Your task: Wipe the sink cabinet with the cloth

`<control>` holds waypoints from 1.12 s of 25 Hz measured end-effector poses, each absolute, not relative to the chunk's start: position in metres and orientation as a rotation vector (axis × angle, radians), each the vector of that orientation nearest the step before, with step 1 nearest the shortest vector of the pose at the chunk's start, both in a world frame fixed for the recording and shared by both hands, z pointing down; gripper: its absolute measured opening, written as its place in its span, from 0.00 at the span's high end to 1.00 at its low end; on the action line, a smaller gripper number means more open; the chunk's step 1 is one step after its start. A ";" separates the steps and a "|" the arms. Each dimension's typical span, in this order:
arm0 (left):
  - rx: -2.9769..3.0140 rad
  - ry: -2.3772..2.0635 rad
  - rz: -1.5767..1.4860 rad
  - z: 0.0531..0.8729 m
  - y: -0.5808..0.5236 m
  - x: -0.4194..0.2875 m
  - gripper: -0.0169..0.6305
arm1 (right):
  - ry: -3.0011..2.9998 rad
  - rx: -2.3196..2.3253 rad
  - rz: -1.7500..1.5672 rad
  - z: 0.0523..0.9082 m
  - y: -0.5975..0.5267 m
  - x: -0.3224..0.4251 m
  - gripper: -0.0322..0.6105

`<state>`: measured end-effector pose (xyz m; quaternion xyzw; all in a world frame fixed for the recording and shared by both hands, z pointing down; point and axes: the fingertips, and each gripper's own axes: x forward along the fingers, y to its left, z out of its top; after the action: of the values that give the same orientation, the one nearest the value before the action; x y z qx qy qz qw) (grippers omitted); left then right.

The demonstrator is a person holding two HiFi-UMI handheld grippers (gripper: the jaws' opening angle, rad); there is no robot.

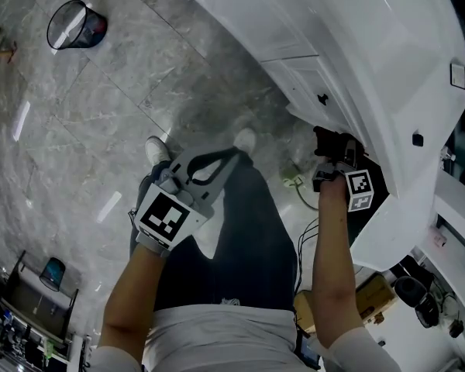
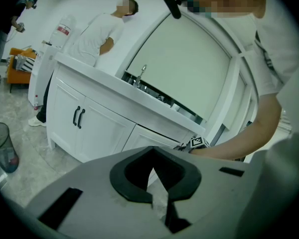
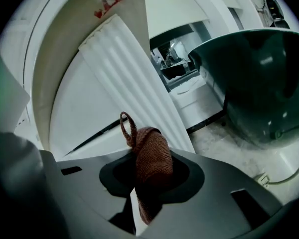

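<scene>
We judge the step in hand to be the wiping stroke on the low end of the white sink cabinet, which fills the upper right of the head view.

**Right gripper.** The right gripper sits at the right of the head view, close to the cabinet's lower corner. Its jaws are clamped on the reddish-brown knitted cloth. The cloth stands up from the jaws as a bunched wad at the lower centre of the right gripper view, with a small hanging loop at its top. Just behind the cloth runs a white fluted cabinet panel, crossing the frame from upper left to lower right. We cannot confirm from these views whether the cloth touches the panel.

**Left gripper.** The left gripper hangs at the lower centre-left of the head view, over the grey marbled floor tiles and well apart from the cabinet. Its jaws are drawn together with nothing between them. It takes no part in the wipe.

**Other items.** A dark-rimmed see-through waste bin stands in the upper left of the head view, clear of the work.

**Next move, in our judgement.**
1. Press the cloth wad against the fluted panel.
2. Draw it along the flutes rather than across them.
3. Keep the clamp firm, since drag could pull the cloth free.

Only a small part of the cloth projects past the jaws. We therefore expect the approach angle to matter, or the hard jaw tips may rub the painted surface.
</scene>
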<state>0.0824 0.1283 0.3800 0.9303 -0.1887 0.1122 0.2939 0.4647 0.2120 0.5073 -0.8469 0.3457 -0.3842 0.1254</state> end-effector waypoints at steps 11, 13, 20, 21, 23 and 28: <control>2.478 -0.559 0.303 0.411 0.132 0.090 0.96 | 1.166 -2.558 -1.212 0.573 0.208 0.466 0.79; 2.474 -0.571 0.300 0.418 0.130 0.090 0.96 | 1.158 -2.561 -1.235 0.588 0.208 0.466 0.79; 2.481 -0.614 0.289 0.435 0.116 0.086 0.96 | 1.101 -2.586 -1.300 0.634 0.208 0.468 0.79; 2.480 -0.619 0.290 0.437 0.114 0.084 0.96 | 1.094 -2.588 -1.314 0.640 0.209 0.469 0.79; 2.479 -0.628 0.298 0.442 0.111 0.082 0.96 | 1.078 -2.594 -1.335 0.651 0.209 0.470 0.79; 2.466 -0.659 0.294 0.452 0.104 0.074 0.96 | 1.006 -2.605 -1.345 0.668 0.208 0.471 0.79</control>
<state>0.0739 0.1045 0.4521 0.9207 -0.2459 0.1099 0.2822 0.4715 0.2075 0.6684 -0.8402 0.3244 -0.4340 0.0211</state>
